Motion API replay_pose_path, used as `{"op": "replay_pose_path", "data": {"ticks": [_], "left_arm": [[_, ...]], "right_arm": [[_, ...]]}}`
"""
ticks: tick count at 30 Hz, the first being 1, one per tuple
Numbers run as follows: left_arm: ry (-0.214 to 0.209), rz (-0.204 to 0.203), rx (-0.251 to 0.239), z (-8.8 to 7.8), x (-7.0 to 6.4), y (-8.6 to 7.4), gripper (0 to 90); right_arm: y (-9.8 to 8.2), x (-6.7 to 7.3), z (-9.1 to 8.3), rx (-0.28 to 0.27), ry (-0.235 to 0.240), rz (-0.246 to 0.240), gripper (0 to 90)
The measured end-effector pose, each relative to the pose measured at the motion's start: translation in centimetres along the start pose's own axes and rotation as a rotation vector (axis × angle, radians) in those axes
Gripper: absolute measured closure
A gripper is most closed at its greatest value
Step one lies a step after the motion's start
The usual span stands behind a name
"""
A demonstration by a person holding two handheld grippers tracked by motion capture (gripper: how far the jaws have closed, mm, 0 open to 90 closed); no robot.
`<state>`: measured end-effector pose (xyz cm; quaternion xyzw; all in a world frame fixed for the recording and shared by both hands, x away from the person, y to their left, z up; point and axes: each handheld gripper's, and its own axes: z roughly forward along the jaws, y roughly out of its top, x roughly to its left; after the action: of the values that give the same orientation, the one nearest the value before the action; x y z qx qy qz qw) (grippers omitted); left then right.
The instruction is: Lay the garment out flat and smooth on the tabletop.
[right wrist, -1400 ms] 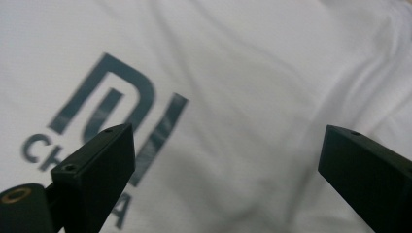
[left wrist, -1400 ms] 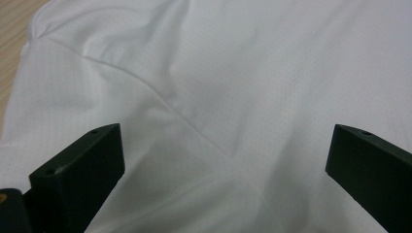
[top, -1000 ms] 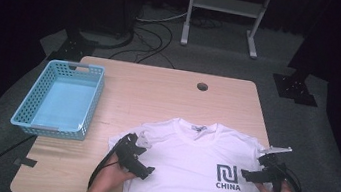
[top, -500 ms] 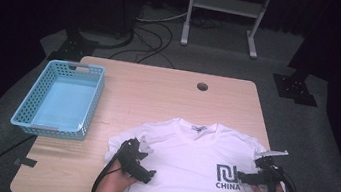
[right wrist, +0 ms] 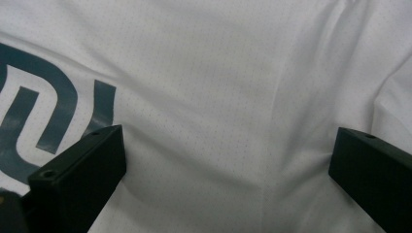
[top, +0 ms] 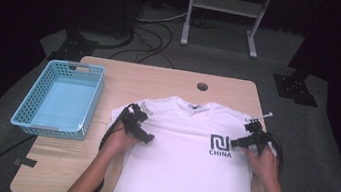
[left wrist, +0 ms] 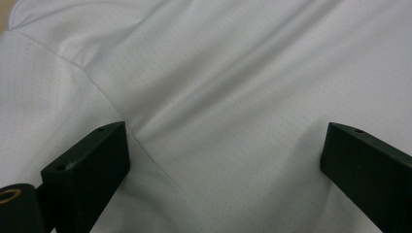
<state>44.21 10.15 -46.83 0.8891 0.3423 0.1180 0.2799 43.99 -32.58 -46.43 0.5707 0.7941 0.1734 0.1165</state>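
Note:
A white T-shirt (top: 183, 168) lies face up on the wooden table (top: 160, 82), collar away from me, with a dark logo (top: 220, 146) reading CHINA on its chest. My left gripper (top: 145, 136) rests on the shirt's left side just below the sleeve. Its jaws stand wide open over plain, softly creased cloth (left wrist: 233, 73) in the left gripper view (left wrist: 226, 133). My right gripper (top: 238, 143) sits just right of the logo. Its jaws have just been opening and stand wide apart (right wrist: 228, 136), with flat cloth and the logo's edge (right wrist: 43, 111) under them and nothing pinched.
An empty light-blue plastic basket (top: 50, 130) stands on the table's left part. A round cable hole (top: 202, 86) is near the far edge. Bare wood lies beyond the collar. Cables trail from both grippers toward me.
Both hands with their grippers have moved away from me up the table, and the shirt has slid the same way with them. The right gripper has also come closer to the logo.

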Motion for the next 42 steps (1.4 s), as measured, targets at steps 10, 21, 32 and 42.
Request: {"op": "replay_pose_path", "data": {"ticks": [10,21,32,42], "left_arm": [[0.047,-0.069,-0.005,2.9,5.1,4.0,1.6],[0.033,-0.048,-0.069,-1.0,0.7,2.8,3.9],[0.057,-0.088,-0.017,0.5,-0.2,0.4,2.0],[0.054,-0.083,-0.026,0.6,0.2,0.4,1.4]], "right_arm": [[7.3,-2.6,2.9,0.043,-0.017,0.045,0.0],[4.0,-0.6,-0.3,-0.054,0.040,-0.014,2.2],[1.6,0.9,0.6,-0.037,-0.002,-0.019,3.1],[1.6,0.7,0.8,-0.039,-0.001,-0.011,0.0]]}}
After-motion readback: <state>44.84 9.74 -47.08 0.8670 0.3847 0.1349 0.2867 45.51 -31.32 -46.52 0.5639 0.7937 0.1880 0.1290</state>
